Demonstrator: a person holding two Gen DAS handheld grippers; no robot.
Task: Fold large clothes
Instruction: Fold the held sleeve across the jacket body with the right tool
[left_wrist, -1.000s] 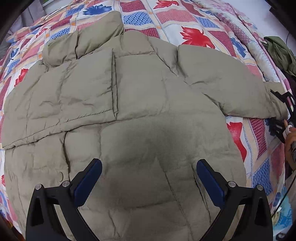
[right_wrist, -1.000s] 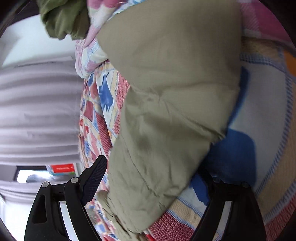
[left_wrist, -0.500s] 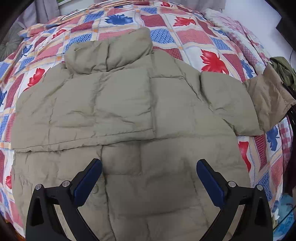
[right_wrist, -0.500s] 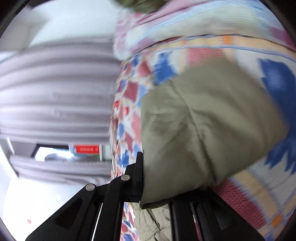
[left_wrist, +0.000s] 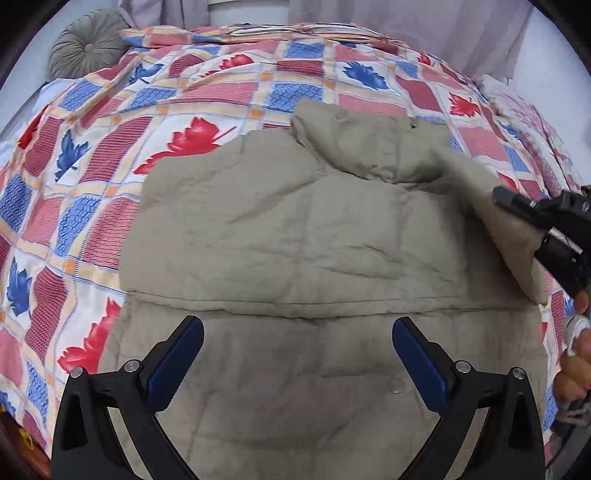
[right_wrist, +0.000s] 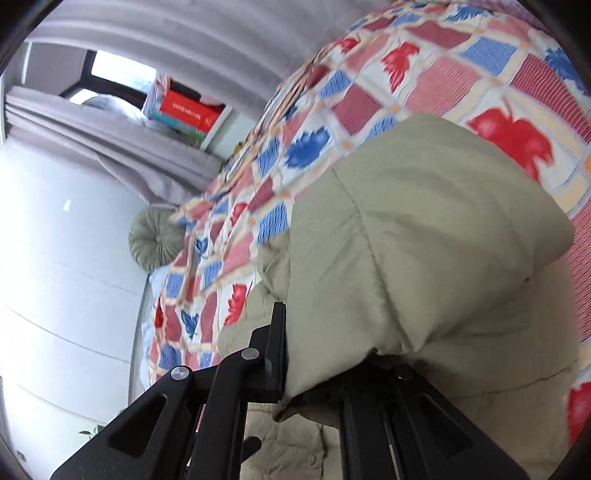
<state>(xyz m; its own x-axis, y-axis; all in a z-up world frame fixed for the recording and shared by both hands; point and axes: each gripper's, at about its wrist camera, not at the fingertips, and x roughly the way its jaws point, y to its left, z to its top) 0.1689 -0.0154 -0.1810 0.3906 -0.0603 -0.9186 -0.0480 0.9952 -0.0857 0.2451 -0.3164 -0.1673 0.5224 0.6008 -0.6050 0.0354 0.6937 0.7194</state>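
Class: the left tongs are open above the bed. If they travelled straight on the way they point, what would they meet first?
Probably the khaki puffer jacket: its padded body fills the view between and beyond the left tongs, though depth is unclear.

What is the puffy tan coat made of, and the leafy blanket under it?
The coat looks like thin matte woven cloth, maybe nylon, over soft filling: stitched rows puff up and it crinkles finely. The blanket looks like printed cotton-type fabric, flat and dull. The right gripper squeezes the coat's sleeve easily.

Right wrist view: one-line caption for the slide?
Right gripper shut on the sleeve of a khaki puffer jacket, lifted over a leaf-patterned quilt, with grey curtains behind.
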